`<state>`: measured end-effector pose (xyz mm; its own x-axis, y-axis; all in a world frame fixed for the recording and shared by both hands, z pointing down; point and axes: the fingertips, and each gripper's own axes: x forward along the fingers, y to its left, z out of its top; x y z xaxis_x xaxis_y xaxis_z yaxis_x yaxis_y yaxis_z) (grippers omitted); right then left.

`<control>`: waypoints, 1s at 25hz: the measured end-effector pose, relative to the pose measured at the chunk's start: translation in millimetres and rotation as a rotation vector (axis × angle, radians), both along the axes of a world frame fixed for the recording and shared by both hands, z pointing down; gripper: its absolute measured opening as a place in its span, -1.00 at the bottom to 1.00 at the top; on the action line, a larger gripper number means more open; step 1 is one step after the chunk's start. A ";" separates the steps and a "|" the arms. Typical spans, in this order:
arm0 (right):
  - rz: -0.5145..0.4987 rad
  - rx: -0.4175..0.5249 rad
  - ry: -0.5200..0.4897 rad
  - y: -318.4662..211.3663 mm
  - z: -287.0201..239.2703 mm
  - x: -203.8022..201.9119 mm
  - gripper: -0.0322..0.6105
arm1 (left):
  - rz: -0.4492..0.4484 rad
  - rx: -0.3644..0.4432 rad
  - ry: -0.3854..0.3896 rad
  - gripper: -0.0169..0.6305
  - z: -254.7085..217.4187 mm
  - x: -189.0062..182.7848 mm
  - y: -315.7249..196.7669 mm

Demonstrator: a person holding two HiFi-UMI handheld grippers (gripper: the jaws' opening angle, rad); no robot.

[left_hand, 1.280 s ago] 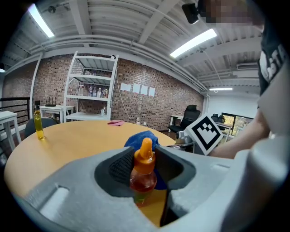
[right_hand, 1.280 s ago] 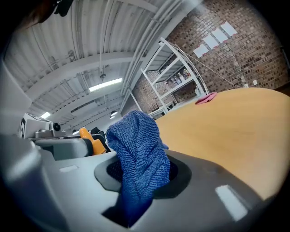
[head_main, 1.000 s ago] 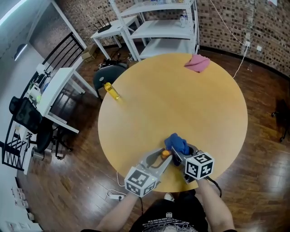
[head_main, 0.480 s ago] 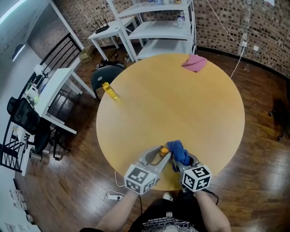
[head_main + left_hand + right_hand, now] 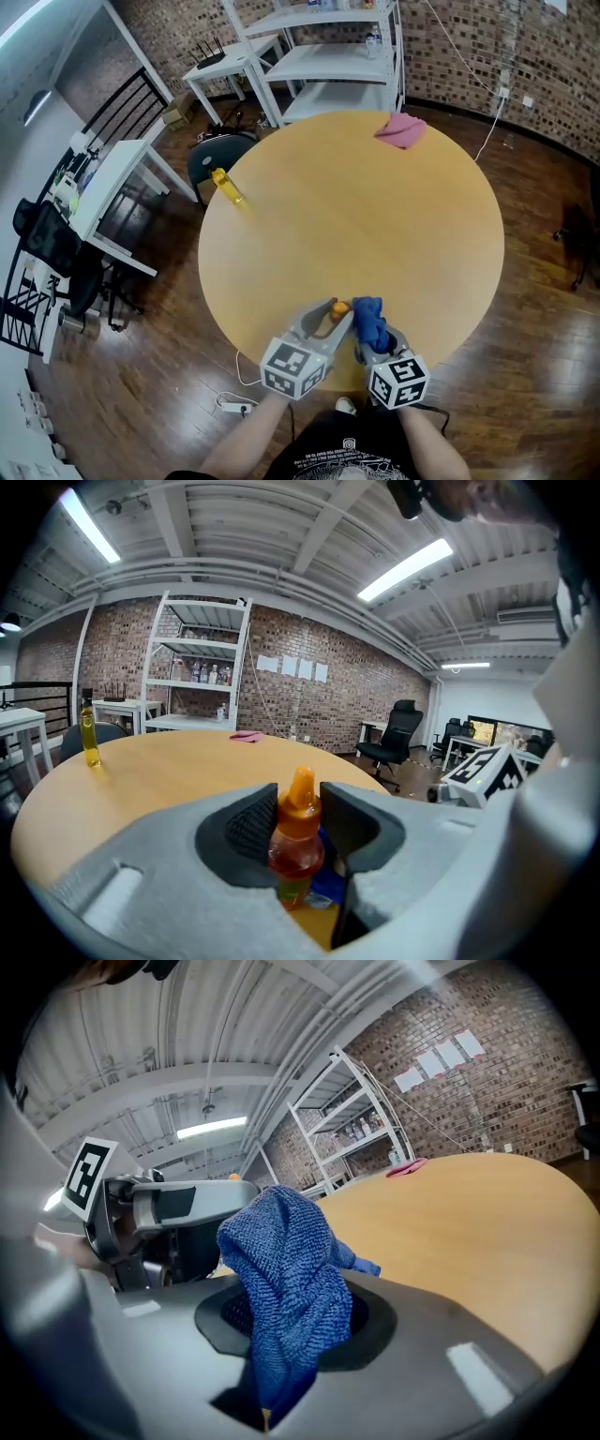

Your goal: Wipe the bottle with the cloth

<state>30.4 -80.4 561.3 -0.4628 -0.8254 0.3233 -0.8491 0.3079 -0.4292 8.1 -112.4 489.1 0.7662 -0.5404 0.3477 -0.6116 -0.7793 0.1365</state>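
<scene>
Left gripper (image 5: 298, 829): at the near edge of the round wooden table (image 5: 375, 216), jaws partway closed, pressing on the small orange bottle (image 5: 296, 834), which stands upright between the pads.
Right gripper (image 5: 291, 1327): just right of the left one, jaws clamped on a bunched blue cloth (image 5: 286, 1279).
Cloth and bottle: the cloth sits just beside the bottle's right side.
Far left edge: a yellow bottle (image 5: 225, 186) stands upright.
Far edge: a pink cloth (image 5: 400, 129) lies there.
Beyond the table: white shelving (image 5: 328, 56).
</scene>
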 end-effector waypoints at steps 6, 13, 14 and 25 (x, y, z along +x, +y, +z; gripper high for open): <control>-0.013 0.004 0.026 10.7 0.4 -9.8 -0.56 | -0.016 0.001 0.004 -0.50 1.7 -3.0 -0.8; -0.038 0.003 0.030 21.3 -2.2 -19.8 -0.56 | -0.024 0.001 0.006 -0.50 -0.2 -1.3 -2.6; -0.043 0.003 0.030 21.8 -2.4 -21.3 -0.56 | -0.025 0.001 0.006 -0.50 -0.3 -0.6 -4.0; -0.089 0.009 0.046 38.2 -4.0 -37.1 -0.56 | -0.016 0.001 0.019 -0.50 1.1 -0.8 -2.2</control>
